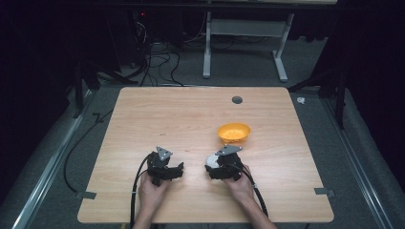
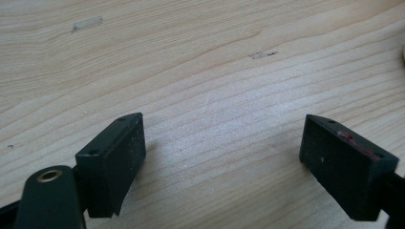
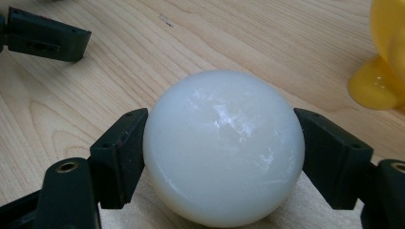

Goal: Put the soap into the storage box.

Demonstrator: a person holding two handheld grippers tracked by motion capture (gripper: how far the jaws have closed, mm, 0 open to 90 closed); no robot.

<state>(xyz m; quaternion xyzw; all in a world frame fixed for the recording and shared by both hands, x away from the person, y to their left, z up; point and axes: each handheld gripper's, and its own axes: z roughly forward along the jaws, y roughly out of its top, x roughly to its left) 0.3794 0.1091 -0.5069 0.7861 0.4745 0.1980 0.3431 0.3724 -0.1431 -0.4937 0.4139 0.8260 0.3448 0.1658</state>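
Right gripper view: right gripper (image 3: 223, 157) has its two black jaws pressed on either side of a white ball (image 3: 223, 145) — clamped, ball low at the tabletop. High view puts the ball (image 1: 210, 159) near the middle of the table's near half, just short of the orange bowl (image 1: 234, 133), which sits toward the right edge. Left gripper (image 1: 173, 170) rests close to the near edge, jaws spread wide with nothing between them; left gripper view shows bare wood between its jaws.

Risks, my guess: ball is smooth and glossy, and the flat pads touch it on small patches at its widest part — a fast lift or tilt could let it squirt out and roll off the table. The bowl looks light; clipping its rim with the ball could tip or push it.

Surface: pale wood-grain table (image 1: 157, 109), grommet hole (image 1: 237, 99) near the far edge, tape bits at the left and right edges. Room is dark, grey carpet, cables on the floor, a white desk frame (image 1: 246, 28) beyond the far edge.
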